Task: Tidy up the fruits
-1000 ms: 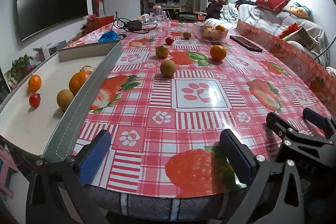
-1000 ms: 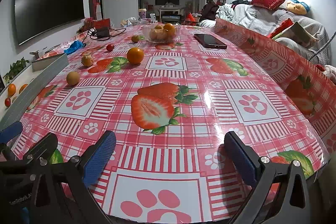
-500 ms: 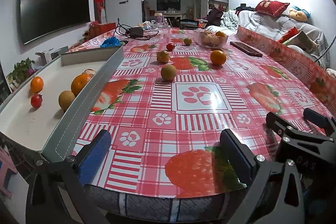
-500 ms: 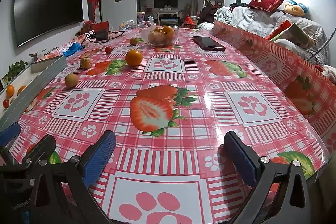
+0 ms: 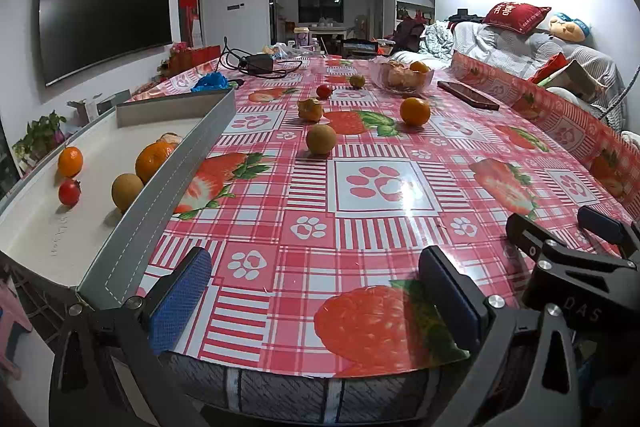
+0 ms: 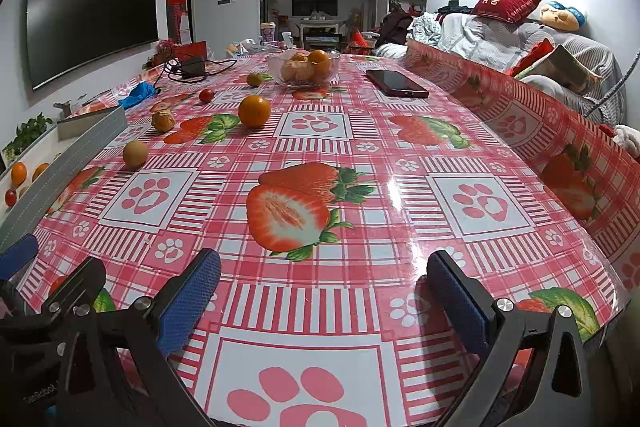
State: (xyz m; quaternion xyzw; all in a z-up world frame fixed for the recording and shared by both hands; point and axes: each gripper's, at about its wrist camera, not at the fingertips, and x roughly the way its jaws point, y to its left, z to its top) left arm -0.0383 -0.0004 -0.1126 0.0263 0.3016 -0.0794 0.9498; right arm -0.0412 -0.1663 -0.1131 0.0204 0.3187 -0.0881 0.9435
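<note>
A long table [image 6: 400,187] under a glossy red-checked cloth printed with strawberries and paw marks ran away toward a sofa on the right and a dark wall screen on the left. Its near half lay bare, giving both tools wide room; along the right side the cloth stood folded up as a low wall. At the left edge sat a white tray [image 5: 40,235] with a tall grey rim, holding two oranges, a brown round fruit and a small red one.

Loose fruit lay mid-table, well ahead of both tools: a brown round fruit [image 5: 321,139], an orange [image 5: 415,111], a wrinkled brownish fruit [image 5: 310,110], a small red tomato [image 5: 324,91] and a small greenish fruit [image 5: 357,81]. Beyond them stood a glass bowl [image 6: 303,69] of oranges, a dark phone [image 6: 396,83] to its right.

The left gripper [image 5: 316,291] hung over the near table edge, fingers spread wide and holding nothing, the tray rim just beside its left finger. The right gripper [image 6: 324,295], just beside it, was likewise spread wide and empty.
</note>
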